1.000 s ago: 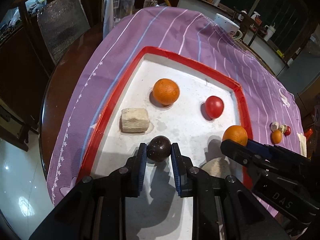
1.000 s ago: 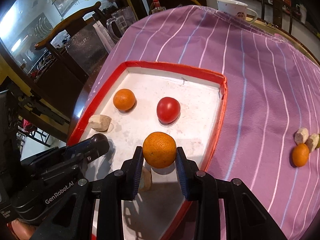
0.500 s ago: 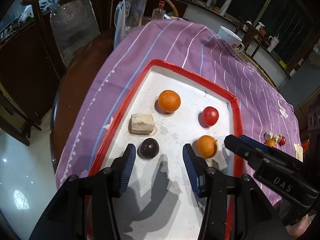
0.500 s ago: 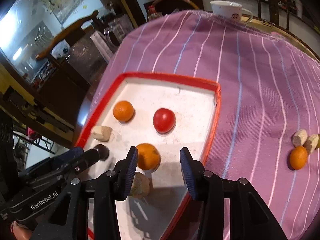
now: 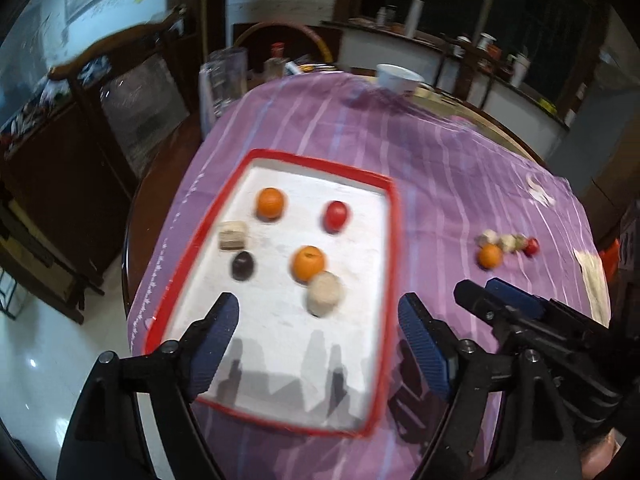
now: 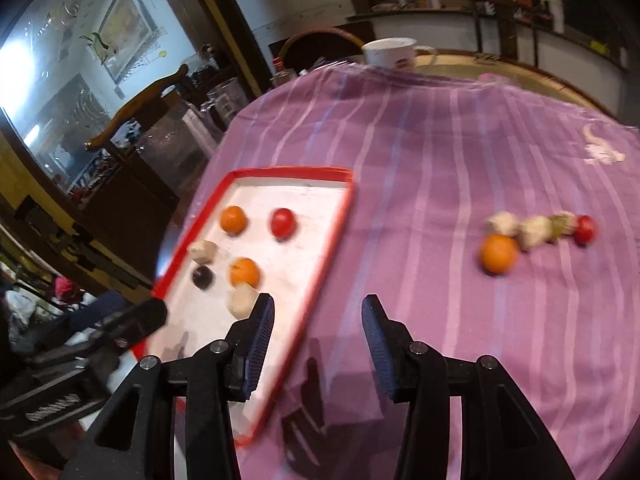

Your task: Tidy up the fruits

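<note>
A red-rimmed white tray (image 5: 394,240) (image 6: 340,216) holds two oranges (image 5: 308,264) (image 5: 270,202), a red fruit (image 5: 335,215), a dark round fruit (image 5: 242,265) and two pale pieces (image 5: 325,294) (image 5: 232,235). On the purple cloth to the right lie another orange (image 6: 498,253) (image 5: 489,256), pale pieces (image 6: 534,230) and a small red fruit (image 6: 585,229). My left gripper (image 5: 318,332) is open and empty above the tray's near end. My right gripper (image 6: 318,330) is open and empty above the cloth beside the tray's right rim.
A white cup (image 6: 394,53) stands at the table's far edge. A glass pitcher (image 5: 224,80) and a wooden chair (image 5: 132,80) are at the far left. A paper scrap (image 5: 592,276) lies at the right. The table edge drops off left of the tray.
Both grippers have pulled back and up from the tray and opened wider. The dark fruit and the orange they released stay on the tray. The right gripper has swung right, over the cloth.
</note>
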Demonstrator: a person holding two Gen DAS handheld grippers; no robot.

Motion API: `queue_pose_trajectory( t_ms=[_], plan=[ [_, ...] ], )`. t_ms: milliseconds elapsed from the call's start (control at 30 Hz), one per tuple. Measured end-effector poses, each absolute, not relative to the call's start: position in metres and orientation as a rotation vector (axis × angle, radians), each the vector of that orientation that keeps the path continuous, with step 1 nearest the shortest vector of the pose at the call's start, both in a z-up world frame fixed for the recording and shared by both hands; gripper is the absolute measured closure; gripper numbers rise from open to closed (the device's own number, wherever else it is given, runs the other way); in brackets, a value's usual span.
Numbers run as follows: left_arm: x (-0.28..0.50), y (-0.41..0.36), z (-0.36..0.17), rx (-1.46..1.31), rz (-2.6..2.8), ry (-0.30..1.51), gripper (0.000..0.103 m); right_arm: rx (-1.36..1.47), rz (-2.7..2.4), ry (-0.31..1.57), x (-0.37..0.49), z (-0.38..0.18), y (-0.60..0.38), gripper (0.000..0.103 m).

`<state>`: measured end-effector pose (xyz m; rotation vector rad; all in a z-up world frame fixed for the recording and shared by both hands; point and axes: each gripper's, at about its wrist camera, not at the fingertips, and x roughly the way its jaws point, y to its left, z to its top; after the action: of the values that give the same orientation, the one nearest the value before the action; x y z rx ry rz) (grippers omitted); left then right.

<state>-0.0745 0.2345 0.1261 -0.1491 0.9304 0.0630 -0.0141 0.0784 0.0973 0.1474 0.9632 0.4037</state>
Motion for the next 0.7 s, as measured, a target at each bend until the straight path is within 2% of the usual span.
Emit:
queue_pose_trajectory(
  t_ms=[433,700],
  plan=[
    [-0.111,0.108,0.152,0.014,-0.027,0.891,0.022,0.118,0.272,0.981,-0.065,0.09,-0.017,0.053],
    [-0.117,0.067,0.154,0.061,-0.029,0.887,0.022,0.135,0.26,0.982,-0.069,0.09,-0.054,0.052]
  ],
)
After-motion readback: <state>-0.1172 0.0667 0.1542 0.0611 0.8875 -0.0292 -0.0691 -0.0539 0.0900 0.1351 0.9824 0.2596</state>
